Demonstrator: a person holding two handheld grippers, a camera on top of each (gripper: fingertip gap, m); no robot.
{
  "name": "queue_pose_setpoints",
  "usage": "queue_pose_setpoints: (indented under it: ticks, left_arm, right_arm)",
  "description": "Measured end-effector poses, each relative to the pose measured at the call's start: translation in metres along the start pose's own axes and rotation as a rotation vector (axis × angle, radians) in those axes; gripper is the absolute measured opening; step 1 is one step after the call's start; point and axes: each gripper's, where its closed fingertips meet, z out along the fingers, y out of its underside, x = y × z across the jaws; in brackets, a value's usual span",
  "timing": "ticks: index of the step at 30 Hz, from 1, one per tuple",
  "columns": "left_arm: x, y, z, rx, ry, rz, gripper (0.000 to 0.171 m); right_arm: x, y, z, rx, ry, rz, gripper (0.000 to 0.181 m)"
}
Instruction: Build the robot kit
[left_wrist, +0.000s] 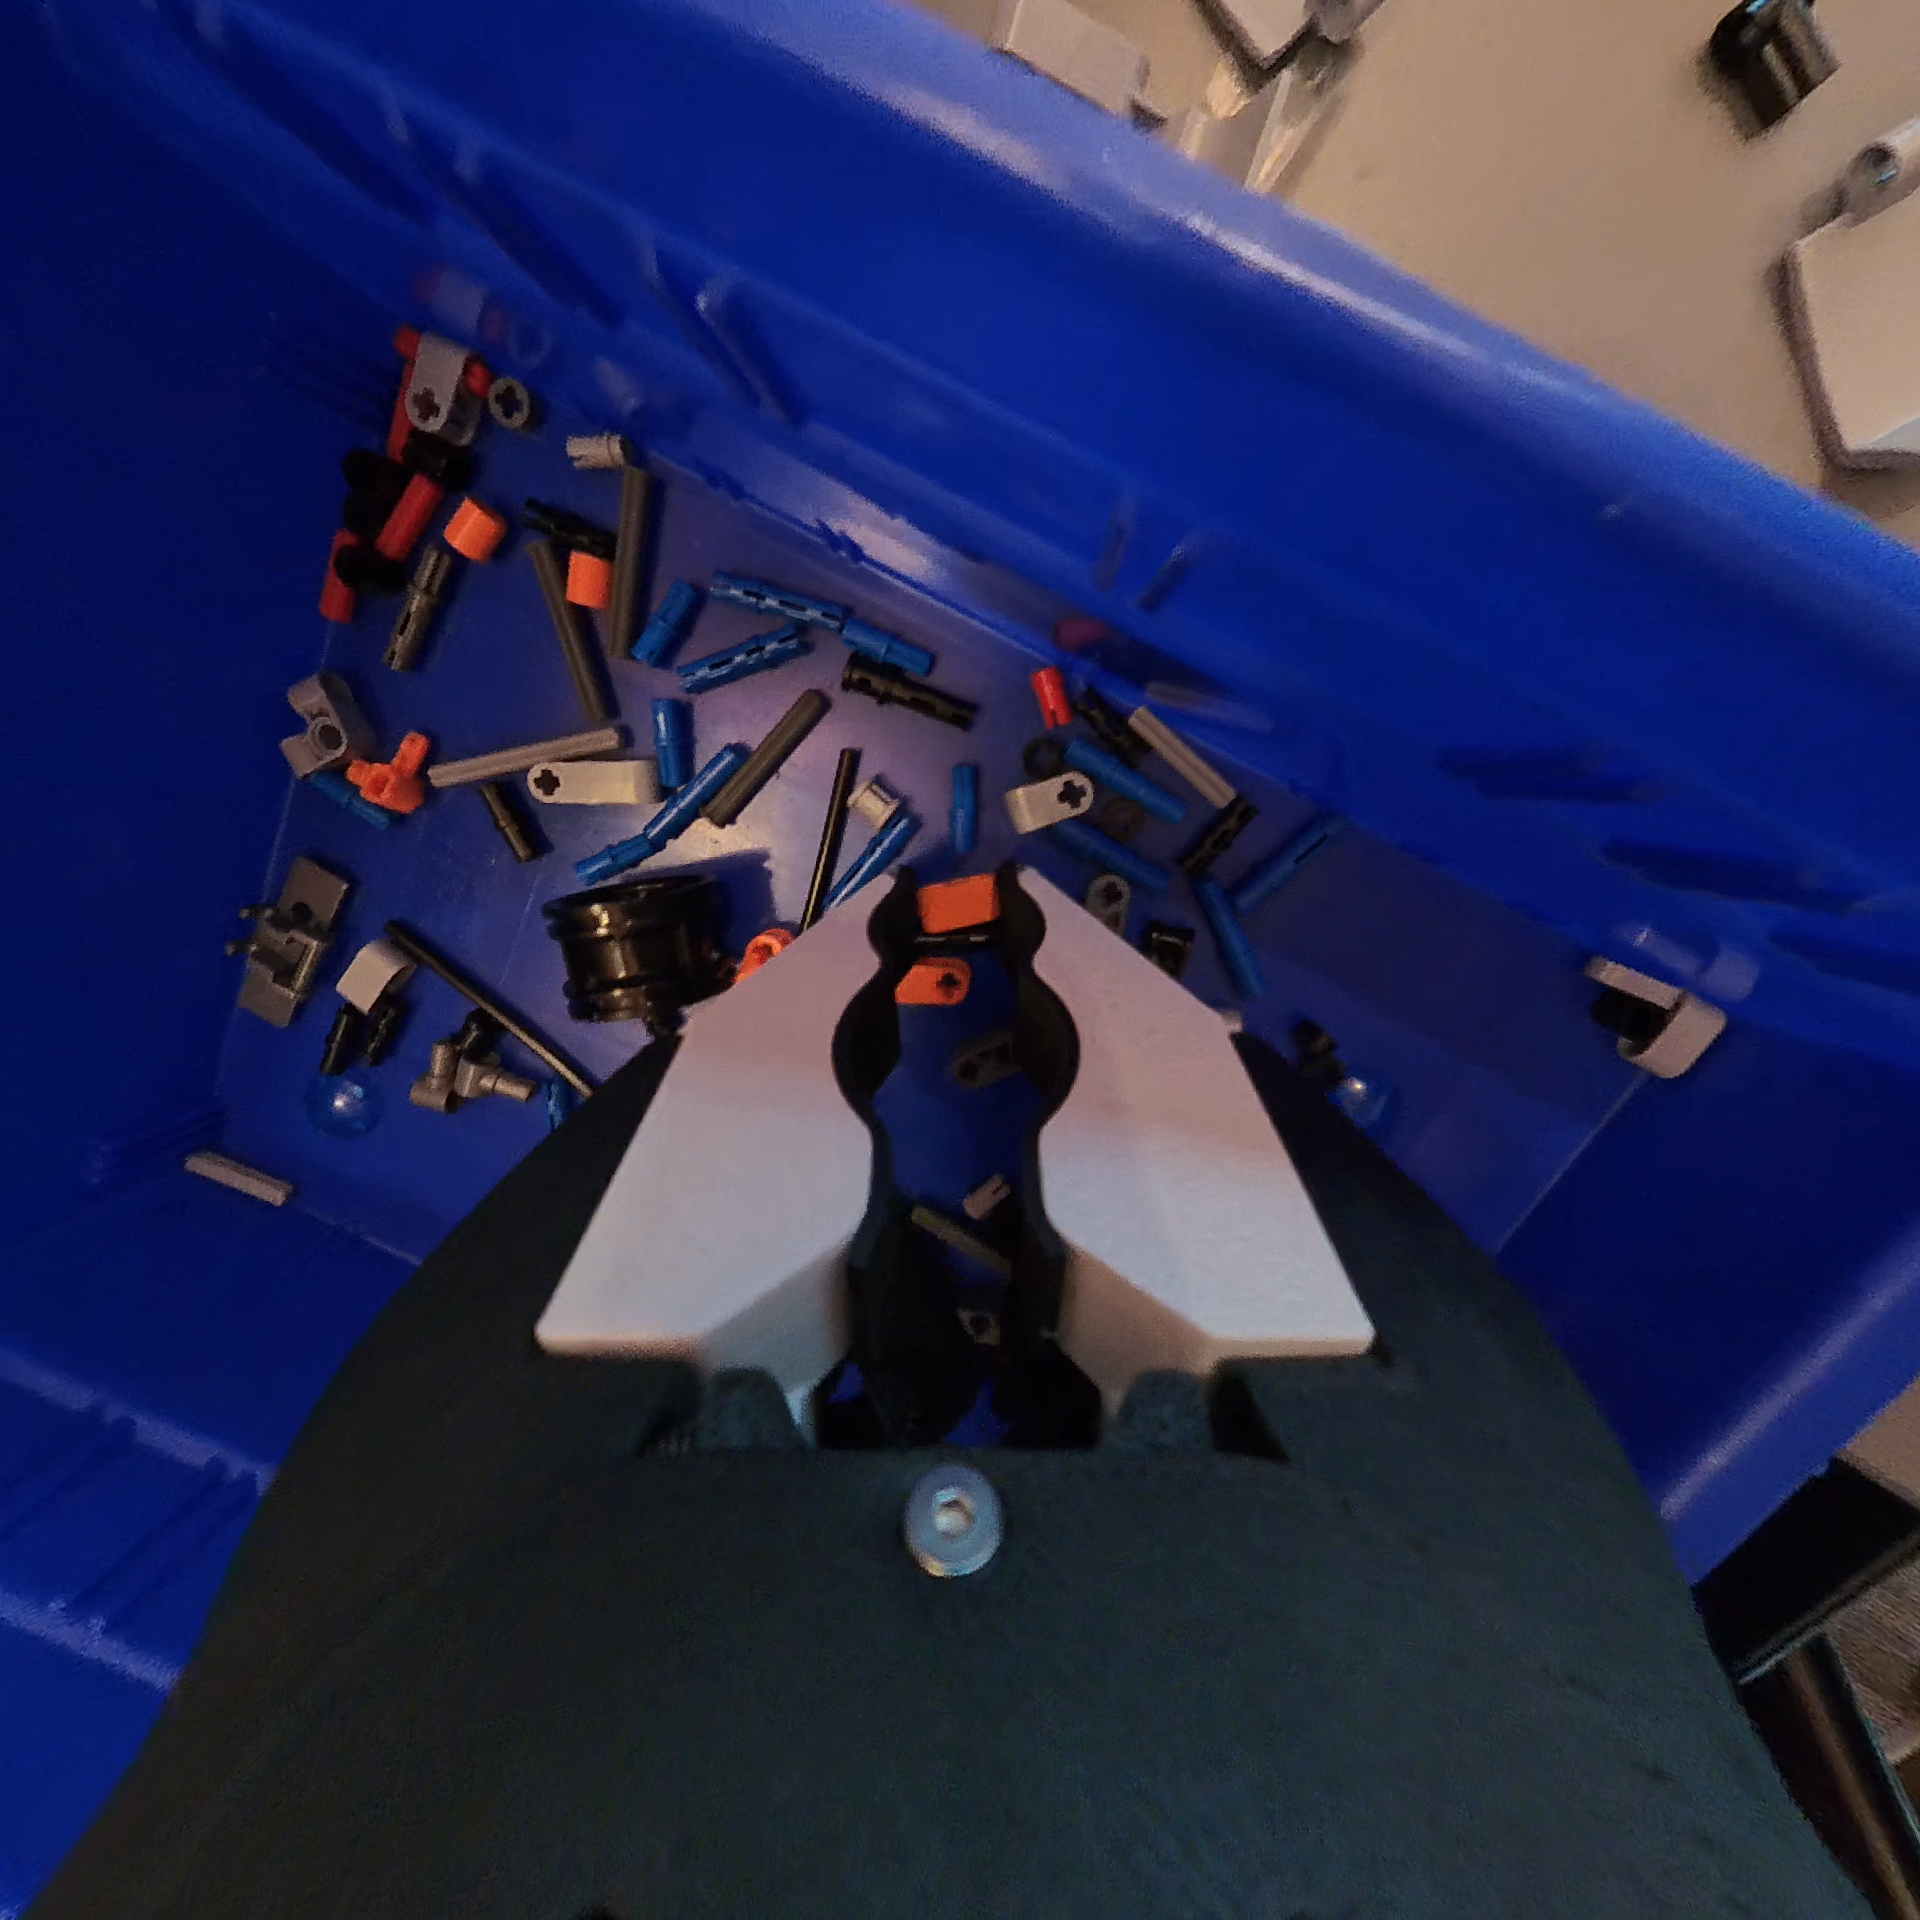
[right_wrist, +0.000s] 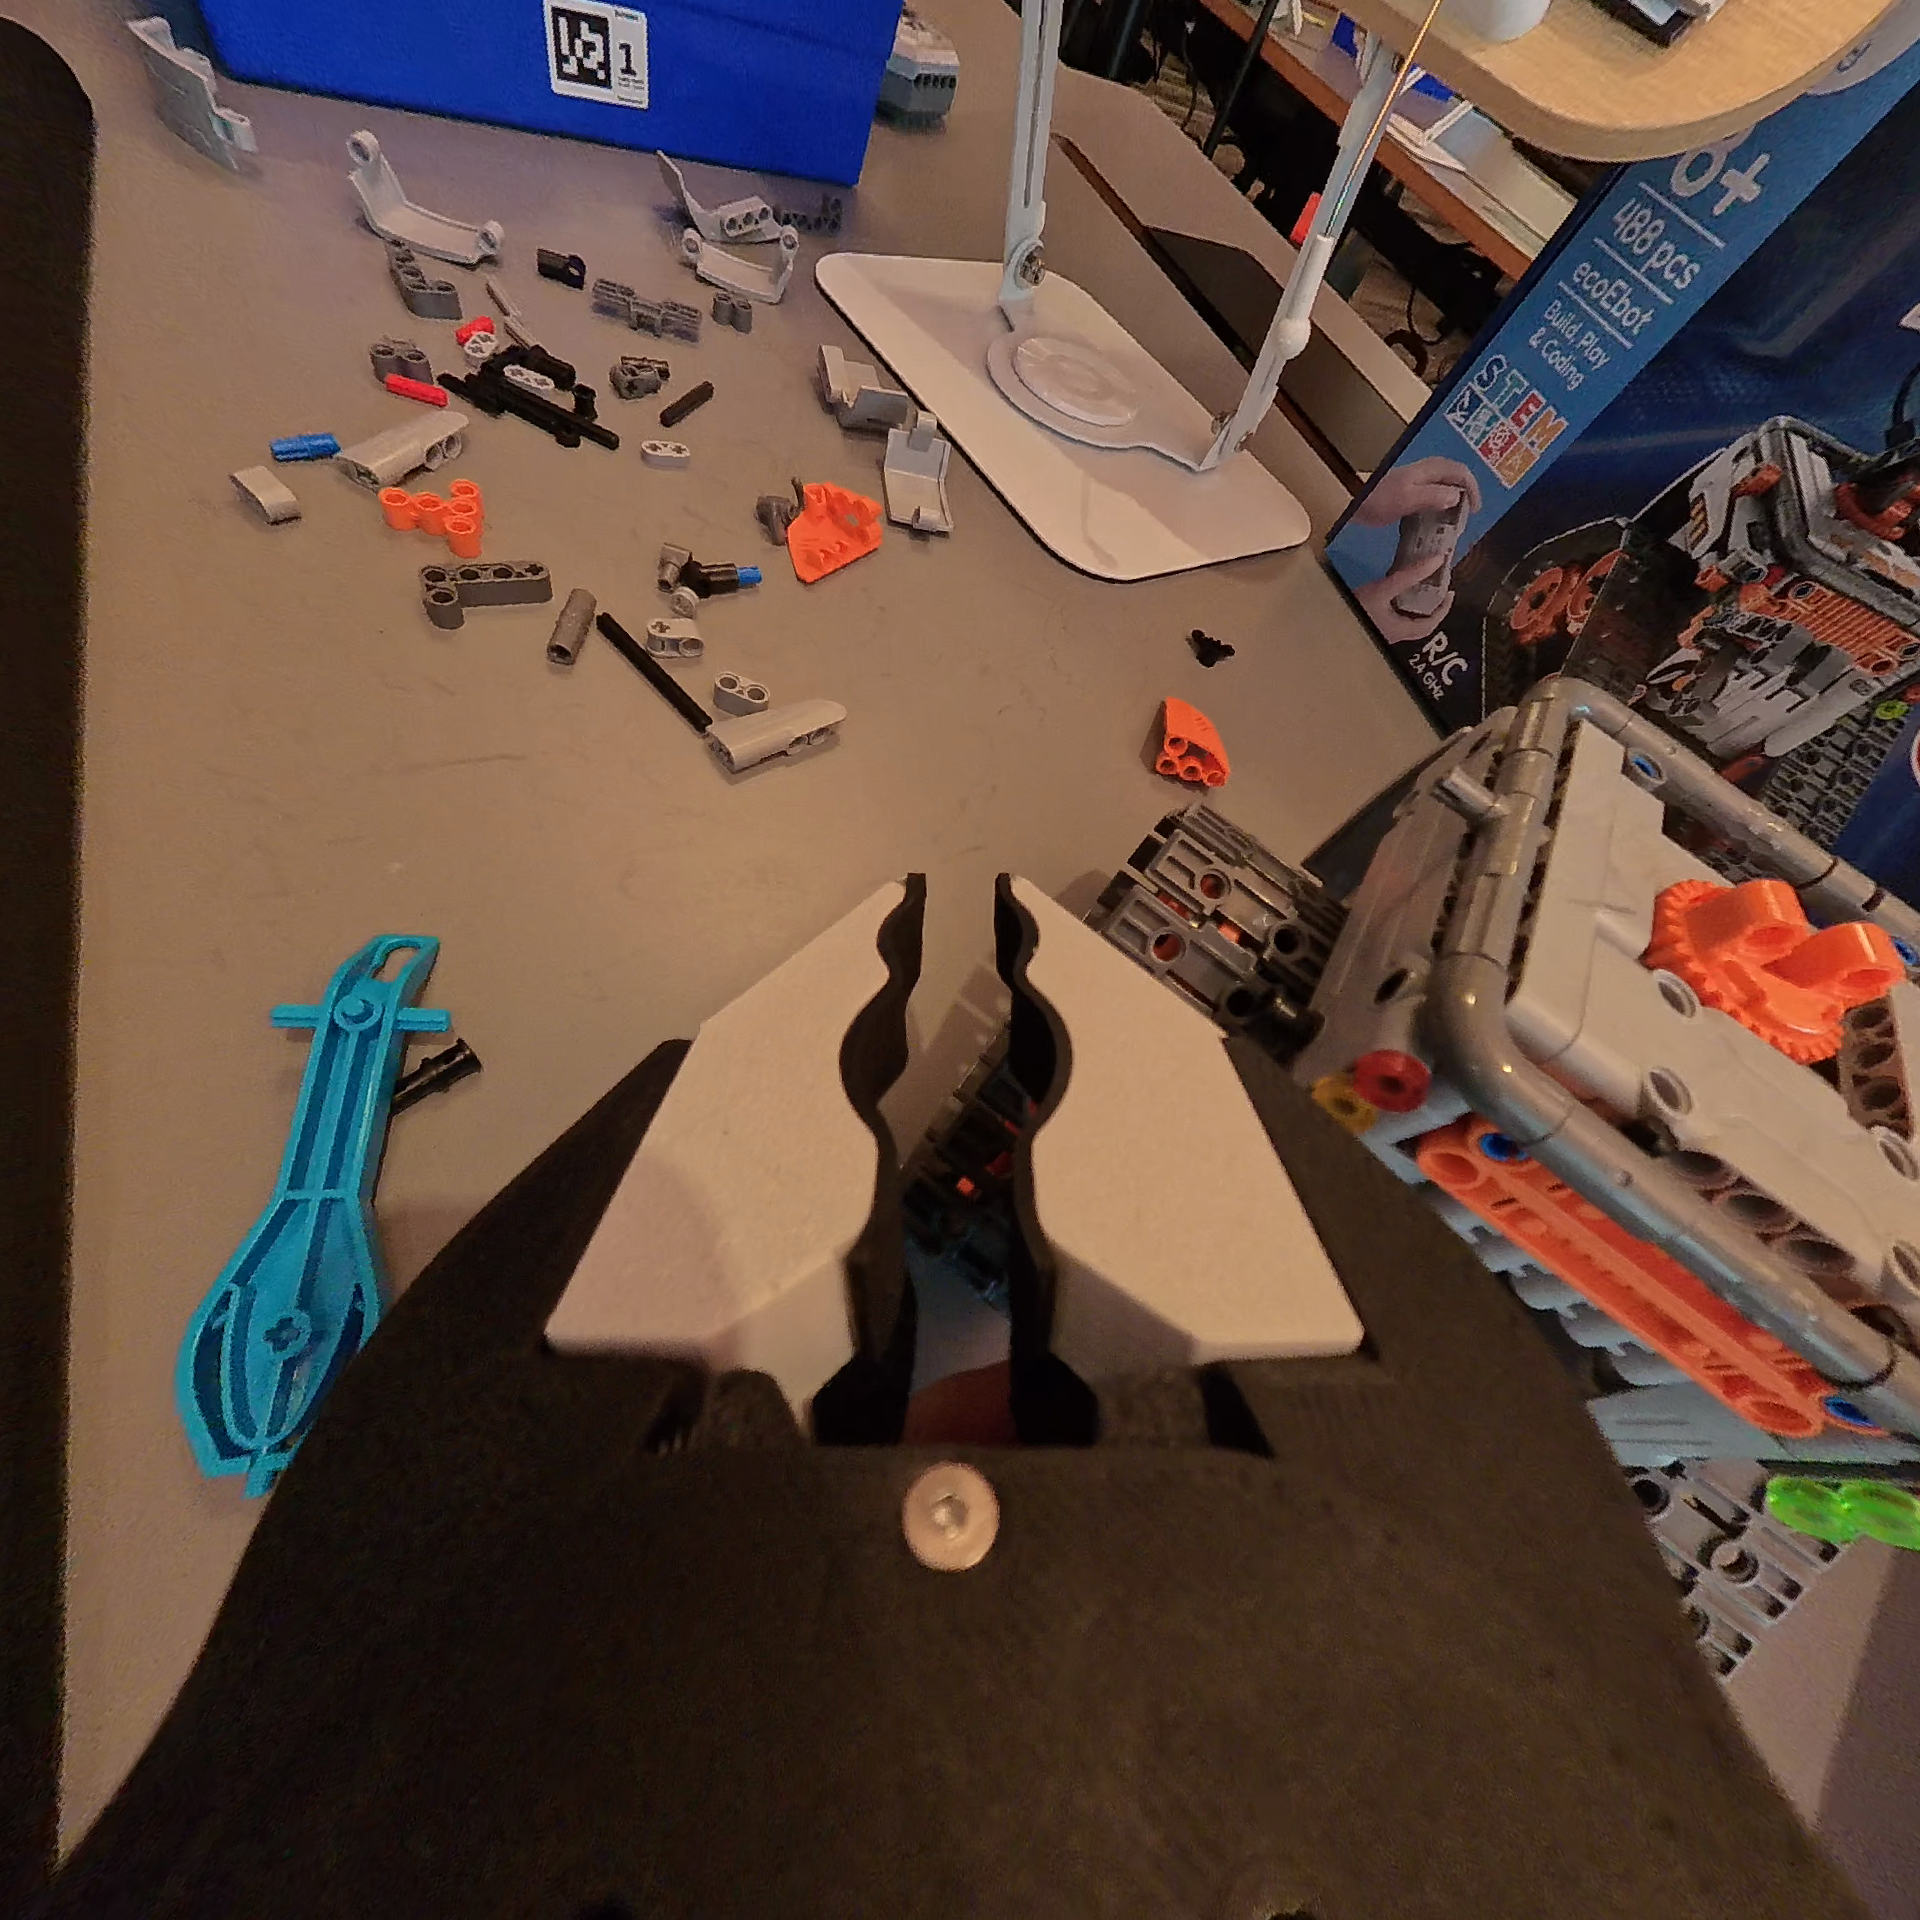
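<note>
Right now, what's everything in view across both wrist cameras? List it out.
bin: one, blue, around the left gripper; also at the table's far edge in the right view
pins and axles: many, blue, grey, black, red, orange, loose on the bin floor
orange piece: one, between the left fingertips
wheel hub: one, black, bin floor
loose parts: many, mostly grey, on the table
table: one, grey
tool: one, turquoise, table, left of right gripper
lamp base: one, white, far table
model: one, grey and orange, right
box: one, blue, behind the model
left gripper: slightly apart, around the orange piece
right gripper: narrow gap, empty
</note>
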Motion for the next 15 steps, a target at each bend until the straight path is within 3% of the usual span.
queue_pose_setpoints:
  ticks: [4,9,12,15]
  left_arm:
    - [-0.005,-0.013,-0.024,0.075,0.004,-0.067,0.014]
    - [-0.008,-0.056,-0.087,0.224,-0.081,-0.036,0.014]
    - [0.016,-0.097,-0.116,0.308,-0.096,0.054,0.013]
    - [0.065,-0.14,-0.112,0.332,-0.046,0.199,0.013]
  right_arm:
    - [-0.001,-0.003,0.0,0.007,-0.004,-0.008,0.011]
    - [-0.002,-0.013,-0.004,0.035,0.004,-0.032,0.011]
    - [-0.003,-0.016,-0.006,0.047,0.003,-0.038,0.011]
    - [-0.005,-0.017,-0.006,0.052,-0.003,-0.047,0.011]
